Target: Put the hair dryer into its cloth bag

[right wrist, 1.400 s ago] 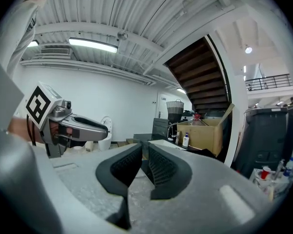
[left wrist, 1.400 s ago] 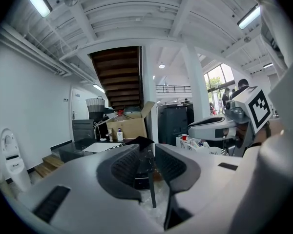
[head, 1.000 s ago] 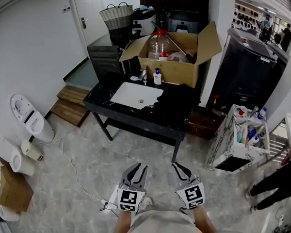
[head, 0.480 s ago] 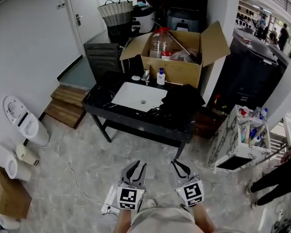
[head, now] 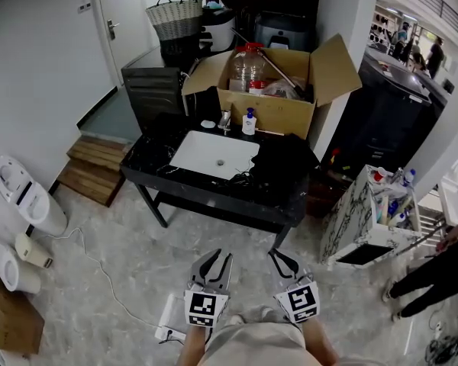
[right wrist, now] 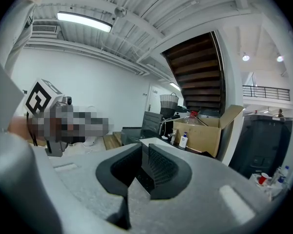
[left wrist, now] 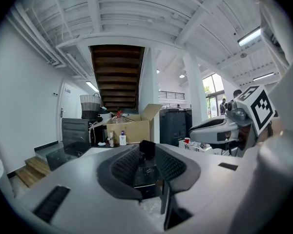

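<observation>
Compared with a second ago, the head view has drawn nearer the black table (head: 208,192). It now sits larger ahead of both grippers, and the white toilet (head: 24,195) off to the left gripper's side has slid out toward the picture's edge. The left gripper (head: 217,259) and the right gripper (head: 279,259) keep the same spots side by side low in the picture. Their jaws are set as they were before.

The left gripper's pads are drawn in almost together on nothing, with only a narrow slit between them. The right gripper's pads stand closed against each other, also empty.

The task's thing lies well apart from both grippers, straight ahead on the table. It is a heap of black cloth (head: 284,161), crumpled and matte. The heap sits just beside the white basin (head: 214,152) on the right gripper's side and reaches to the table's front edge. A dark cord trails from it toward the basin. Whether the hair dryer lies within that heap cannot be made out, since black runs into black there. Behind the heap stands an open cardboard box (head: 278,114).
</observation>
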{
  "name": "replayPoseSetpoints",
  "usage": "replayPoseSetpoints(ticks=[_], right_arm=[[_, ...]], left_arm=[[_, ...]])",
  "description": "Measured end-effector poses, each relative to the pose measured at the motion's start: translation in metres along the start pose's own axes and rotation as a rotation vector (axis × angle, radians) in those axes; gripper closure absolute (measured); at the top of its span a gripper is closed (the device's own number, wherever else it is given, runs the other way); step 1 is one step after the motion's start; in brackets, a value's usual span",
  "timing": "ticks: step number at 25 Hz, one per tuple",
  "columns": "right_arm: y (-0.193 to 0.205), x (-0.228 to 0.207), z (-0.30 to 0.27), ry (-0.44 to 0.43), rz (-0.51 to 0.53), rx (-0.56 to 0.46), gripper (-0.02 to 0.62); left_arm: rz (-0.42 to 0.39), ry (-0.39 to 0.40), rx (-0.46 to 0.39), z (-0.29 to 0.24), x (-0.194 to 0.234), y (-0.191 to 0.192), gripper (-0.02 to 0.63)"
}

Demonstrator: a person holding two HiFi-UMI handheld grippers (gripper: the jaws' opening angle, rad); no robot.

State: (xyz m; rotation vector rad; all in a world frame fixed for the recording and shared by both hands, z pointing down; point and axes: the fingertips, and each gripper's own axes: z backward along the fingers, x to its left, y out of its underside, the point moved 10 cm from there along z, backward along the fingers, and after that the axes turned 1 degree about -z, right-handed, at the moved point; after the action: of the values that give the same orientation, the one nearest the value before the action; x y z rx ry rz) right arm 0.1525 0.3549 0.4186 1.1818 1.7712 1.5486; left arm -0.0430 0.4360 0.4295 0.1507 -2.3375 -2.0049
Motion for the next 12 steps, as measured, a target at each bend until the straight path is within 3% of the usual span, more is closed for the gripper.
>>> replayPoseSetpoints(ticks=[12], right_arm=[[-0.003,-0.009,-0.021,-0.003,-0.015,0.004,0.568]], left_arm=[[0.011,0.000,-0.009,-0.016,0.011,-0.001,0.506]])
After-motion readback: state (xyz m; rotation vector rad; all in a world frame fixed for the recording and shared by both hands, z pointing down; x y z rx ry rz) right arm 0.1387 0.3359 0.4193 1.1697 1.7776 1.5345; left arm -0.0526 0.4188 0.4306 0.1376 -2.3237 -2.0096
